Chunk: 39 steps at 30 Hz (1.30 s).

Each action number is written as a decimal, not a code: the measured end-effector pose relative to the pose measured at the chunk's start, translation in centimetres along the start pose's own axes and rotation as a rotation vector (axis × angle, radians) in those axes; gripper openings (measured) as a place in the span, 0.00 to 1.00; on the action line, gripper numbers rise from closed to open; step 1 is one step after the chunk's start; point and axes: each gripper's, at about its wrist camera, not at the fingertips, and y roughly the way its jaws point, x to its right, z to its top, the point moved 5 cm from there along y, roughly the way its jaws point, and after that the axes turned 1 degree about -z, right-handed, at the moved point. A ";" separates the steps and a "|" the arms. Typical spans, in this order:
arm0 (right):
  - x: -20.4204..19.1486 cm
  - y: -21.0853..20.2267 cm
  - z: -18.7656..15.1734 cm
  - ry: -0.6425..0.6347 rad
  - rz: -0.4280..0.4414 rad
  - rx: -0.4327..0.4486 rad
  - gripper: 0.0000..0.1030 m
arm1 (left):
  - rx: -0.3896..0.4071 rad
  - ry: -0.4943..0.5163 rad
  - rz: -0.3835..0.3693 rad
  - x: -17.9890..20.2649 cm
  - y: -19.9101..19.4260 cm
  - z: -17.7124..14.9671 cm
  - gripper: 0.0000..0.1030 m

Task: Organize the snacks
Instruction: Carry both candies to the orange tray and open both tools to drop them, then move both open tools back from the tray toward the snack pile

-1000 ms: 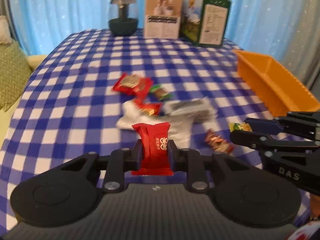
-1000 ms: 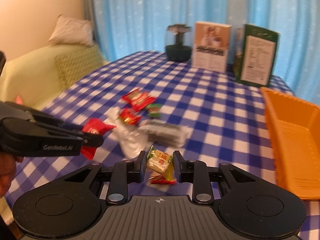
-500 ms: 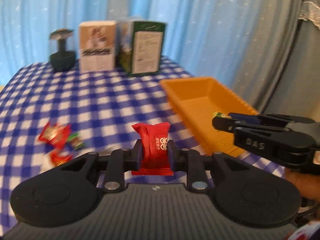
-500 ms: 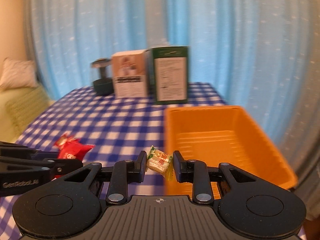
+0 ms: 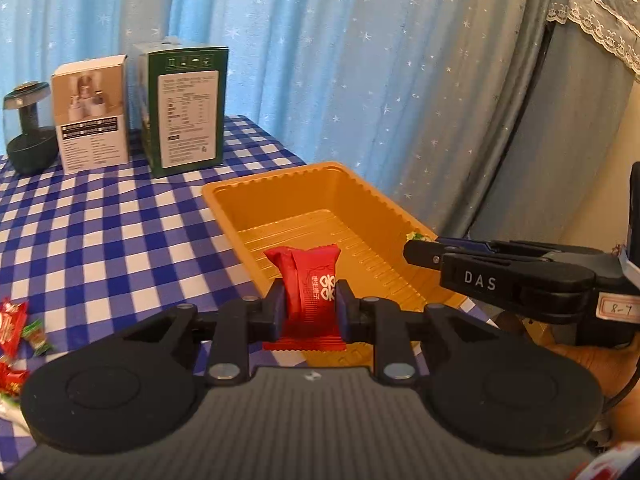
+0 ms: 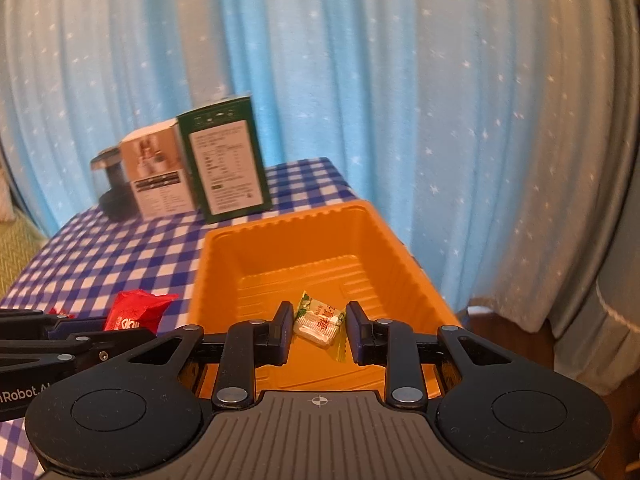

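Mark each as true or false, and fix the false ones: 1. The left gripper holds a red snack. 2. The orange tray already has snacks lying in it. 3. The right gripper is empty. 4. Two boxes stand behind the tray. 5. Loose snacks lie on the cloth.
1. True: the left gripper is shut on the red snack.
2. False: the orange tray shows only a bare floor; both snacks are held in the grippers.
3. False: the right gripper holds a green-and-white snack.
4. True: a white box and a green box.
5. True: loose snacks lie at the left view's edge.
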 end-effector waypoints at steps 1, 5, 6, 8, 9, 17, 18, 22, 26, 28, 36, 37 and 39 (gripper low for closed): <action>0.3 0.1 0.1 0.004 -0.002 -0.002 0.28 | 0.000 0.001 -0.005 0.2 0.2 0.1 0.22; 1.3 0.6 0.1 0.036 -0.011 -0.016 0.28 | -0.003 0.013 -0.015 0.8 1.2 0.4 0.22; 1.6 0.7 0.2 0.044 -0.013 -0.019 0.28 | -0.005 0.018 -0.018 0.9 1.6 0.5 0.22; 1.9 0.9 0.3 0.062 -0.016 -0.022 0.28 | -0.007 0.030 -0.024 1.3 2.3 0.6 0.22; 2.0 1.0 0.3 0.069 -0.017 -0.024 0.28 | -0.002 0.035 -0.027 1.5 2.5 0.7 0.23; 2.0 1.3 0.6 0.097 -0.013 -0.027 0.28 | -0.001 0.008 -0.013 0.3 2.6 0.9 0.26; 1.9 1.4 0.6 0.104 -0.007 -0.029 0.28 | -0.002 0.006 -0.006 0.1 2.4 0.9 0.27; 1.4 1.3 0.7 0.114 0.011 -0.021 0.28 | -0.007 -0.007 0.021 -0.8 1.8 0.8 0.32; 1.1 1.2 0.9 0.117 0.017 -0.016 0.28 | -0.013 -0.008 0.035 -1.3 1.5 0.6 0.33; 1.1 1.2 0.9 0.127 0.016 -0.011 0.28 | -0.012 -0.007 0.037 -1.4 1.3 0.6 0.33; 1.9 1.0 1.1 0.182 0.000 0.012 0.68 | -0.012 -0.024 0.050 -1.9 1.0 0.4 0.46; 2.0 1.0 1.2 0.187 -0.006 0.014 0.68 | -0.016 -0.026 0.054 -2.0 1.0 0.3 0.47; 2.3 0.8 1.2 0.197 -0.019 0.021 0.68 | -0.018 -0.029 0.061 -2.2 0.9 0.2 0.50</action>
